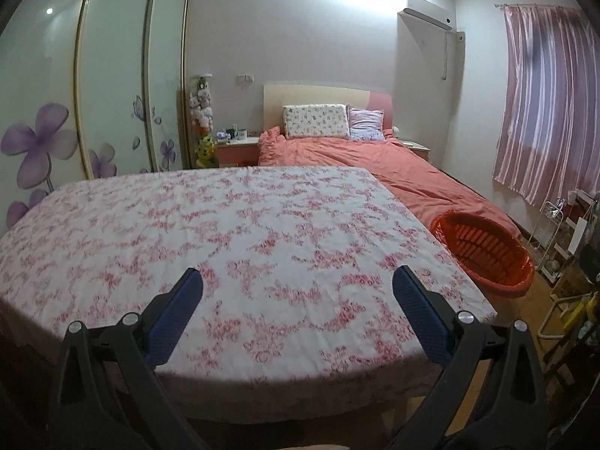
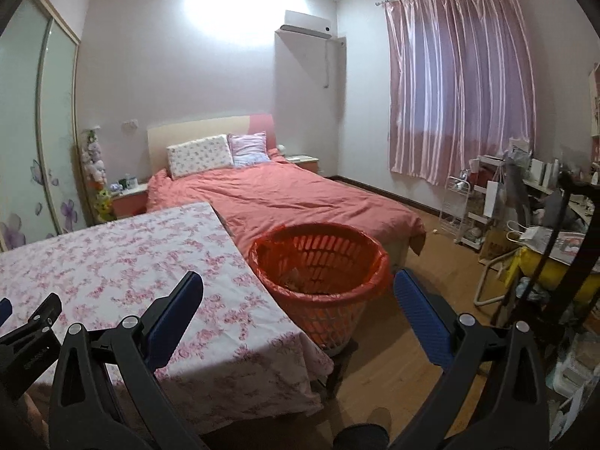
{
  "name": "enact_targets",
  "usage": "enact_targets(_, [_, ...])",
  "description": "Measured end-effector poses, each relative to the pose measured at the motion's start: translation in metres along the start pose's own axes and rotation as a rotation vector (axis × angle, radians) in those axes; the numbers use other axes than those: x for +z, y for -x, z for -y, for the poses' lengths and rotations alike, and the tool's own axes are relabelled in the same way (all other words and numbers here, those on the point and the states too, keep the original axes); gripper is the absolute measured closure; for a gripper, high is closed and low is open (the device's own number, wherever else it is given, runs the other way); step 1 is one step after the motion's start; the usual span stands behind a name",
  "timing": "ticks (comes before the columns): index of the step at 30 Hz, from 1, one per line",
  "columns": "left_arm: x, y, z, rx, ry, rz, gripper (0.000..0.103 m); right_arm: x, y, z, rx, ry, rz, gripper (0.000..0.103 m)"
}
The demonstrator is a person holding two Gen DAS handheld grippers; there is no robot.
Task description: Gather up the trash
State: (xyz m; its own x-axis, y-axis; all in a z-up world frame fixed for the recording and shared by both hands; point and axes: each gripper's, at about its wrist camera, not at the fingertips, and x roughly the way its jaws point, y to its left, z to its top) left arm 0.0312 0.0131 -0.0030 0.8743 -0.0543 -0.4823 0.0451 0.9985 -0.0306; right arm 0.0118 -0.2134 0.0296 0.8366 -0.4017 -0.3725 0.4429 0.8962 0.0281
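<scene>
An orange slatted trash basket (image 2: 318, 262) lined with a red bag stands on the floor right of the table; some trash lies at its bottom. It also shows in the left wrist view (image 1: 483, 251). A table with a pink floral cloth (image 1: 225, 243) fills the left wrist view and shows no trash on it; it also shows in the right wrist view (image 2: 112, 262). My left gripper (image 1: 298, 281) is open and empty above the table's near edge. My right gripper (image 2: 300, 285) is open and empty, near the table's right edge and the basket.
A bed with a coral cover (image 2: 281, 198) lies behind the table and basket. A wardrobe with flower-print doors (image 1: 112, 93) lines the left wall. White racks and cluttered shelves (image 2: 525, 206) stand at the right under a pink curtain (image 2: 461, 86). Wooden floor (image 2: 393, 367) shows beside the basket.
</scene>
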Motion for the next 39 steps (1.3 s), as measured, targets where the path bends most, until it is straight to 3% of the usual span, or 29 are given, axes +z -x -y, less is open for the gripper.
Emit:
enact_targets(10, [-0.008,-0.005,0.004,0.003,0.002,-0.043,0.004,-0.014,-0.005,0.001,-0.075,-0.006,-0.071,0.002])
enact_targets(21, [-0.011,-0.011,0.005,0.005,0.003,-0.076,0.004,-0.020,-0.009,-0.002,-0.059,-0.007,-0.133,0.002])
enact_targets(31, [-0.006,-0.003,0.010,0.003,-0.009,-0.049,0.004,-0.018,-0.008,0.000,-0.055,-0.019,-0.133,0.002])
enact_targets(39, [-0.003,0.003,0.020,0.052,-0.054,-0.020,0.004,-0.017,-0.007,0.003,-0.053,-0.023,-0.132,0.002])
